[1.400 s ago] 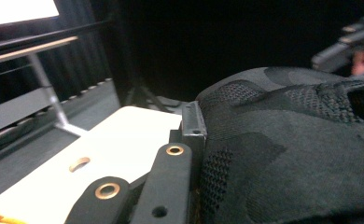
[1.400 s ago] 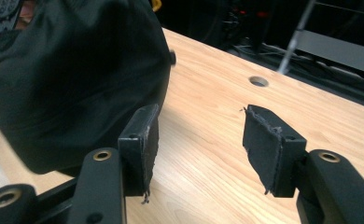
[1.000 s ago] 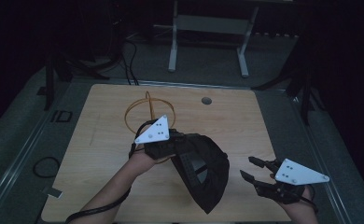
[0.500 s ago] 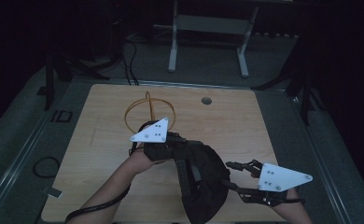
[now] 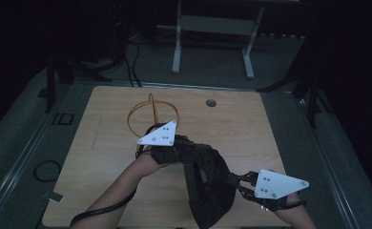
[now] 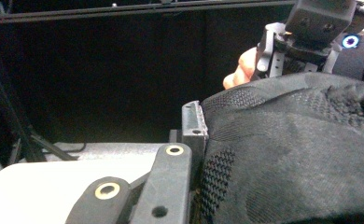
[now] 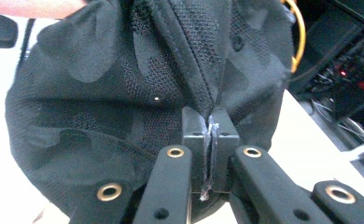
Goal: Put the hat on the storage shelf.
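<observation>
Now black mesh garment pinched by both grippers — left gripper clamped on its far edge, right gripper just closed on near seam; spreading or folding beside wire hoop not yet done.

Matt black mesh cloth bag — pale smooth wood table

One black mesh garment lies on one desk, with one yellow hoop and two grippers, left and right.

High view looks down and forward over the table; both gripper views sit close, sharing the black bag at 6 o'clock.
</observation>
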Tool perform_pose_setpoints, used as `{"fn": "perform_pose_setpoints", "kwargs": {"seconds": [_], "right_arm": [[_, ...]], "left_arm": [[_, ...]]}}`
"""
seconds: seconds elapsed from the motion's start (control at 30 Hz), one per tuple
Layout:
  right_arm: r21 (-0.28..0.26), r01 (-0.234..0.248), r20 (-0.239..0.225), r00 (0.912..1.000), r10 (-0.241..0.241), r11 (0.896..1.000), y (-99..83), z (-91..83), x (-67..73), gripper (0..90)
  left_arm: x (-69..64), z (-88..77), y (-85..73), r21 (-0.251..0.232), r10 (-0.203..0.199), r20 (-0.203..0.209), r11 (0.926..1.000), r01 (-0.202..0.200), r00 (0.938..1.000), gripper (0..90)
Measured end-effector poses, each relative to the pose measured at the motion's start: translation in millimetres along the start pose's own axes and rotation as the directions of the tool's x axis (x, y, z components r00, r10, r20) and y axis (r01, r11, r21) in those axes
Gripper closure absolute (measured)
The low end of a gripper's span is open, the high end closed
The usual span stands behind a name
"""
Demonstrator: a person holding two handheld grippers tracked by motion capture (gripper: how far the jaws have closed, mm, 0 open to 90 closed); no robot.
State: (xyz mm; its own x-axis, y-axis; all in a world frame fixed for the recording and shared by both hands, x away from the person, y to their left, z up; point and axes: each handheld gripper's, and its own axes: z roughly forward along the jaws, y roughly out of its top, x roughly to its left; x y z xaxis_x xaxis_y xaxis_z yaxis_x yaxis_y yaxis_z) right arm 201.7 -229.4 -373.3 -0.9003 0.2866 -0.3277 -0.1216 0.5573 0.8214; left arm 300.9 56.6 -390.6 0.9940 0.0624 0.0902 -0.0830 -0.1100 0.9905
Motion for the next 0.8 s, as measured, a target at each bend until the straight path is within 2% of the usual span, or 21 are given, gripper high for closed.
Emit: {"fn": "perform_pose_setpoints", "kwargs": {"seconds": [0.13, 0.17, 0.2, 0.23, 0.27, 0.3, 0.4, 0.43, 0.47, 0.5, 0.53, 0.57, 0.67, 0.7, 0.8], "right_arm": [[-0.026, -0.030, 0.016, 0.9994, 0.031, 0.999, -1.0, -3.4, -4.5, 88.6], [-0.044, -0.048, 0.012, 0.9988, 0.048, 0.998, -1.0, -5.3, -7.4, 88.6], [-0.044, -0.048, 0.012, 0.9988, 0.048, 0.998, -1.0, -5.3, -7.4, 88.6], [-0.049, -0.052, 0.007, 0.9986, 0.052, 0.997, -1.0, -5.7, -8.8, 88.7], [-0.051, -0.055, 0.011, 0.9984, 0.056, 0.997, -0.9, -6.1, -10.3, 88.7], [-0.053, -0.059, 0.007, 0.9982, 0.060, 0.997, -0.6, -7.0, -11.9, 88.7], [-0.052, -0.058, 0.012, 0.9982, 0.059, 0.997, 0.4, -8.5, -12.5, 88.7], [-0.055, -0.057, 0.018, 0.9981, 0.058, 0.997, 1.1, -11.1, -13.0, 88.7], [-0.055, -0.057, 0.018, 0.9981, 0.058, 0.997, 1.1, -11.1, -13.0, 88.7], [-0.055, -0.060, 0.026, 0.9978, 0.061, 0.997, 0.8, -13.7, -14.3, 88.7], [-0.055, -0.060, 0.026, 0.9978, 0.061, 0.997, 0.8, -13.7, -14.3, 88.7], [-0.050, -0.066, 0.040, 0.9969, 0.068, 0.997, -0.5, -16.1, -16.4, 88.7], [-0.051, -0.069, 0.048, 0.9963, 0.072, 0.996, -1.5, -17.3, -17.3, 88.7], [-0.050, -0.075, 0.054, 0.9955, 0.078, 0.996, -2.7, -18.6, -18.6, 88.7], [-0.046, -0.083, 0.074, 0.9935, 0.087, 0.995, -5.7, -22.2, -21.2, 88.7]], "left_arm": [[3.9, -3.1, -2.7, 0.009, -0.009, -0.023, 0.9999, 0.009, 0.9997, 87.6], [4.8, -3.5, -2.9, 0.017, -0.026, -0.028, 0.9995, 0.026, 0.9993, 87.5], [4.8, -3.5, -2.9, 0.017, -0.026, -0.028, 0.9995, 0.026, 0.9993, 86.5], [4.7, -3.6, -2.6, 0.023, -0.021, -0.045, 0.9995, 0.022, 0.9988, 86.5], [4.9, -3.7, -1.8, 0.038, -0.032, -0.050, 0.9987, 0.034, 0.9983, 84.9], [4.1, -4.5, -1.0, 0.047, -0.029, -0.068, 0.9984, 0.032, 0.9973, 80.9], [3.9, -5.9, -0.2, 0.052, -0.037, -0.073, 0.9978, 0.041, 0.9966, 73.6], [3.4, -7.6, 0.6, 0.062, -0.031, -0.096, 0.9974, 0.037, 0.9949, 70.8], [3.4, -7.6, 0.6, 0.062, -0.031, -0.096, 0.9974, 0.037, 0.9949, 67.9], [2.4, -8.9, 1.4, 0.073, -0.022, -0.131, 0.9968, 0.032, 0.9911, 63.3], [2.4, -8.9, 1.4, 0.073, -0.022, -0.131, 0.9968, 0.032, 0.9911, 60.6], [1.3, -10.4, 3.2, 0.091, -0.046, -0.147, 0.9941, 0.060, 0.9881, 60.1], [0.4, -10.9, 4.4, 0.118, -0.045, -0.154, 0.9909, 0.064, 0.9871, 56.2], [-2.4, -11.2, 5.4, 0.155, -0.030, -0.165, 0.9864, 0.056, 0.9858, 56.2], [-6.7, -13.2, 5.1, 0.193, -0.015, -0.185, 0.9799, 0.051, 0.9826, 46.1]]}}
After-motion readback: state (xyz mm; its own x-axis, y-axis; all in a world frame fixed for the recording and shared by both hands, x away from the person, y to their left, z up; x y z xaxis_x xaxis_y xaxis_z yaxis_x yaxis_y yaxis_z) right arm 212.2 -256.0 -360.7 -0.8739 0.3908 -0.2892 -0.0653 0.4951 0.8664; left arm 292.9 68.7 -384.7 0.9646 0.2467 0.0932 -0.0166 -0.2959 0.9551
